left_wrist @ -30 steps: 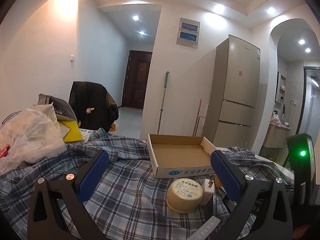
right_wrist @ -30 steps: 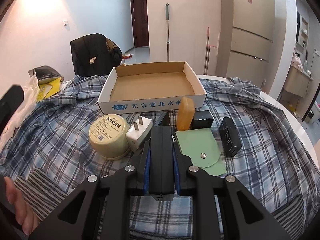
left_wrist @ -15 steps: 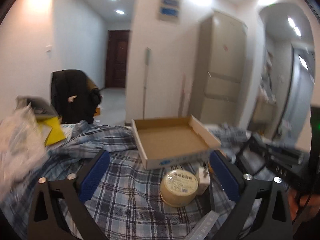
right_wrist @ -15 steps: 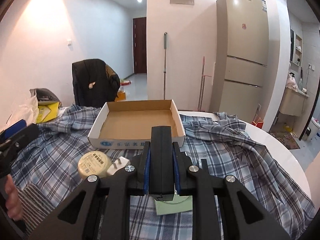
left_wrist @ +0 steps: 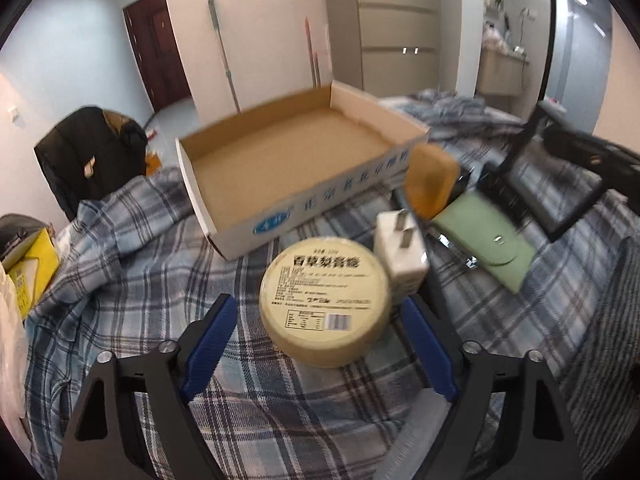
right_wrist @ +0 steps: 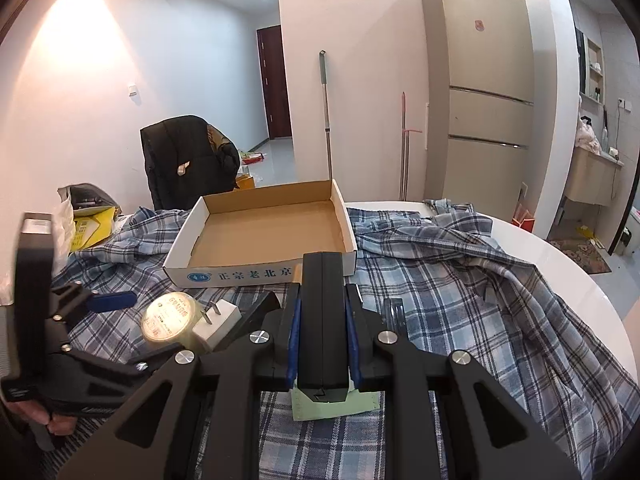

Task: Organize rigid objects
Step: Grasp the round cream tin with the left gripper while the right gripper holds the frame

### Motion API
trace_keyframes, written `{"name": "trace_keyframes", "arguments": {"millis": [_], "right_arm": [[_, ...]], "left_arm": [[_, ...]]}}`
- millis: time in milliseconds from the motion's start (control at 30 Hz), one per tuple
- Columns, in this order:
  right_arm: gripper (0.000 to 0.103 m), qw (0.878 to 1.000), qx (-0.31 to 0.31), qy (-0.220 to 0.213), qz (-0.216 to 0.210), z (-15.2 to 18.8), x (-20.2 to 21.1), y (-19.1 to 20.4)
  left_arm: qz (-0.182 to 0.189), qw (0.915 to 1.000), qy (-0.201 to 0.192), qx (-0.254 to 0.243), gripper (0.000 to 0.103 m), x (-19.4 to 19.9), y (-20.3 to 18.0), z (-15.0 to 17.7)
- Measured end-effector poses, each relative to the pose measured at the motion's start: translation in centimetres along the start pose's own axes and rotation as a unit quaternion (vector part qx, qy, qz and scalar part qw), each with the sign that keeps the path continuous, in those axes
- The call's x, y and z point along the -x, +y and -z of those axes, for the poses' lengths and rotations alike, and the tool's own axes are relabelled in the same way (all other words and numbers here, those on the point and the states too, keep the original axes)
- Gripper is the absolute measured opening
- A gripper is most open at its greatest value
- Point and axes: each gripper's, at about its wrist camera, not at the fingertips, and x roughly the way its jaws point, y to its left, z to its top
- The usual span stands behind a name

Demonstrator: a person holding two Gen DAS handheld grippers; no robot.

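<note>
Clearly the round cream tin with a printed paper label [left_wrist: 325, 298] is rigid and probably light, its smooth curved wall best pinched across the middle. It lies on the plaid cloth over the tabletop, near the front wall of the open cardboard tray [left_wrist: 280, 168]. The left hand-held gripper [left_wrist: 320, 344] straddles it, jaws just narrowing, pads not yet touching. A white plug adapter [left_wrist: 402, 252] leans against its right side. The right hand-held gripper [right_wrist: 322, 340] clamps a flat black case [right_wrist: 322, 320].
</note>
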Motion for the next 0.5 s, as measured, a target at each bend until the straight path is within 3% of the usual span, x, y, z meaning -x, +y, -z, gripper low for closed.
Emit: {"name": "trace_keyframes", "arguments": {"millis": [100, 500], "right_arm": [[0.018, 1.0, 0.001, 0.005, -0.002, 0.2, -0.2, 0.1], [0.018, 1.0, -0.004, 0.018, 0.001, 0.3, -0.9, -0.3]], "left_arm": [[0.015, 0.9996, 0.014, 0.021, 0.076, -1.0, 0.7, -0.2], [0.02, 0.9979, 0.003, 0.062, 0.076, -1.9, 1.8, -1.5]]}}
